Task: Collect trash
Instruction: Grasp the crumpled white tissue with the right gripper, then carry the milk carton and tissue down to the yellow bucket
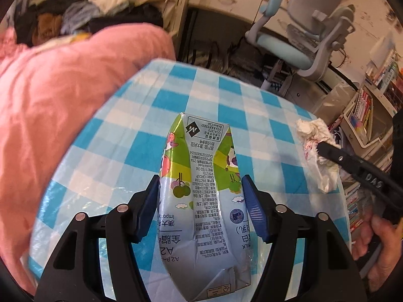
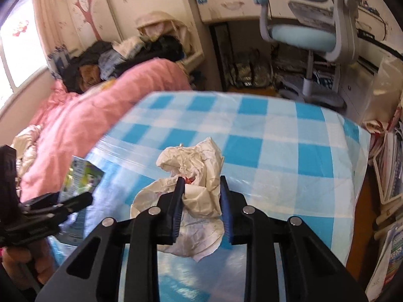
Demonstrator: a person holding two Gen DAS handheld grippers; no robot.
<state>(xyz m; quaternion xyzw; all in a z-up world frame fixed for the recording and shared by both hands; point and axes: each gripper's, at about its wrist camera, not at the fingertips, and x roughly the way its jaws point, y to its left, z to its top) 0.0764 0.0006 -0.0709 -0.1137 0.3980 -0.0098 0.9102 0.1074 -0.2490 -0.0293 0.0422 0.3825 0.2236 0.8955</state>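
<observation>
Pink quilt [image 1: 63,95]: bunched up on the far left, right against the left edge of the table, with a heap of dark clothes [image 2: 121,60] behind it.

Table [image 1: 216,95]: blue and white checked cloth under a clear plastic cover, and both bits of trash sit over it.

Milk carton [image 1: 201,201]: squashed flat, pale blue and green with cartoon fruit and a cow. Its long axis runs straight away from the left camera, folded bottom end nearest the lens and the other end pointing to the far side of the table. The print reads upside down from here.

Left gripper [image 1: 201,183]: about half open, blue pads pressed on the carton's two long sides, so it's got a solid hold. From the right wrist view the carton looks lifted off the cloth near the table's left edge, though that corner is blurry.

Crumpled paper [image 2: 194,188]: white wad with a bit of red showing in the folds, near the middle of the table from the right view, to the right of the carton. No real long axis, just a lump.

Right gripper [image 2: 200,183]: jaws narrow, pads squeezing the near half of the wad, which bulges out beyond them.

Desk chair [image 1: 302,40]: grey frame, light blue seat, far right behind the table.

Bookshelf [image 1: 365,110]: far right, crammed with books.
</observation>
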